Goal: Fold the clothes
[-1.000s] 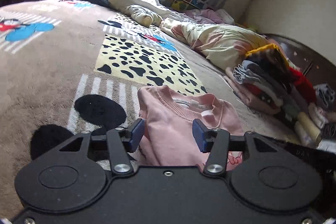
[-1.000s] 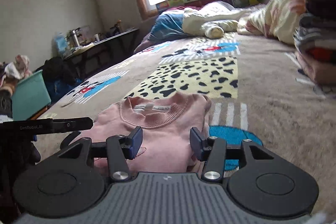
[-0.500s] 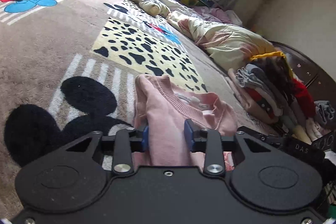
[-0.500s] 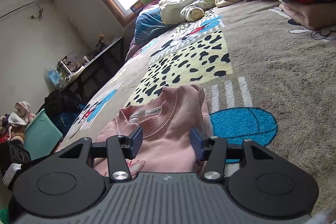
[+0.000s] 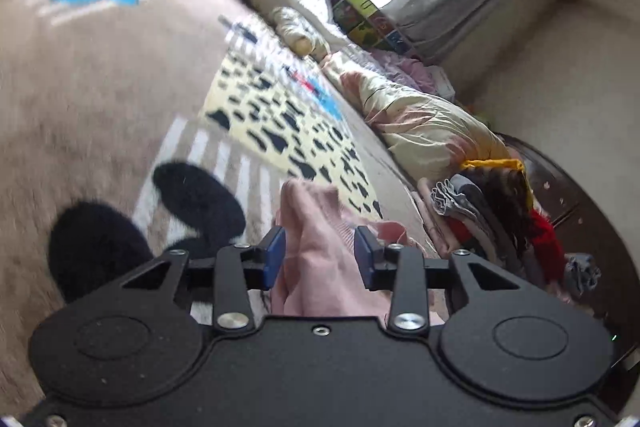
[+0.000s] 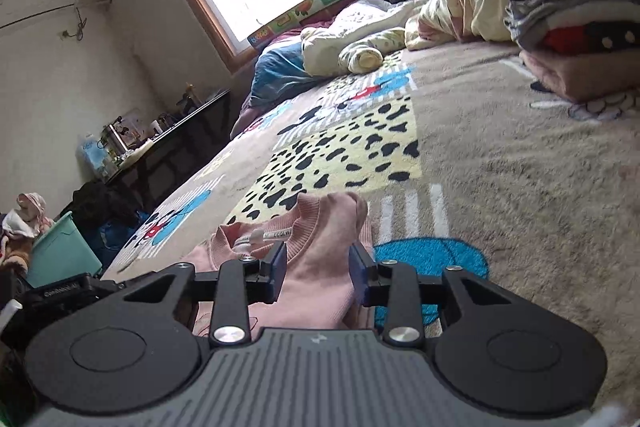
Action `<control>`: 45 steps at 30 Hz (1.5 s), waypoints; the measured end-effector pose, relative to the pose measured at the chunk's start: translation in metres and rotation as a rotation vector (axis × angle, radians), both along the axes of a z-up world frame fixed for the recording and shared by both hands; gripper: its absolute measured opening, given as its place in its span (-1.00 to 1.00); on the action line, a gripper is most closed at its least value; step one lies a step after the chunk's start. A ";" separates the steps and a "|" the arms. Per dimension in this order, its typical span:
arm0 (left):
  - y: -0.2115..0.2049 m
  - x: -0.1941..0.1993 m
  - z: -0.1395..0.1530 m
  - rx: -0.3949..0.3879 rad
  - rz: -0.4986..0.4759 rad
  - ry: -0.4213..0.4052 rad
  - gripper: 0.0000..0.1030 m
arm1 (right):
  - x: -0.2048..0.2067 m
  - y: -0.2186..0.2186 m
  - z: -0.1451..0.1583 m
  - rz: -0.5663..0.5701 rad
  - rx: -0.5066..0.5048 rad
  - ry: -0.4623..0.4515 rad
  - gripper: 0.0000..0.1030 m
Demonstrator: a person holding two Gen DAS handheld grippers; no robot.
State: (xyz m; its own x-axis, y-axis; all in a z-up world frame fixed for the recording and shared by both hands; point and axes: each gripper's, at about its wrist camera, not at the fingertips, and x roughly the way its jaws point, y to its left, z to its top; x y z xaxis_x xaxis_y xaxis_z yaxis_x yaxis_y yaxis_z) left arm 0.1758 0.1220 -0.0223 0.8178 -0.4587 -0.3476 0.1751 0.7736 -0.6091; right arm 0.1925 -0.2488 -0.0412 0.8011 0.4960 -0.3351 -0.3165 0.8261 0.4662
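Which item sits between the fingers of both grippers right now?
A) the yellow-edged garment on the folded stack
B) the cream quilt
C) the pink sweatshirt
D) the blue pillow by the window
C: in both wrist views the pink sweatshirt bunches up between the blue pads of the left gripper and the right gripper, lifted off the patterned blanket.
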 end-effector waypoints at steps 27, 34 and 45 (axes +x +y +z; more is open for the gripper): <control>-0.064 -0.021 0.002 0.428 -0.094 -0.220 -0.20 | 0.001 0.037 0.014 0.188 -0.325 -0.144 -0.20; -0.099 -0.034 -0.021 0.592 -0.161 -0.163 -0.15 | -0.040 0.059 -0.018 0.252 -0.462 -0.125 -0.20; -0.080 -0.055 -0.029 0.525 -0.118 -0.097 -0.10 | -0.075 0.060 0.001 0.212 -0.490 -0.170 -0.14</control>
State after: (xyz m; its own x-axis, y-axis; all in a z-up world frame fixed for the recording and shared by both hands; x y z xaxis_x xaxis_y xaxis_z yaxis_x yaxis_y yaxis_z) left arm 0.1207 0.0417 -0.0516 0.8109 -0.3347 -0.4801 0.3154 0.9409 -0.1233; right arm 0.1177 -0.1886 -0.0397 0.7634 0.4709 -0.4421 -0.5365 0.8434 -0.0282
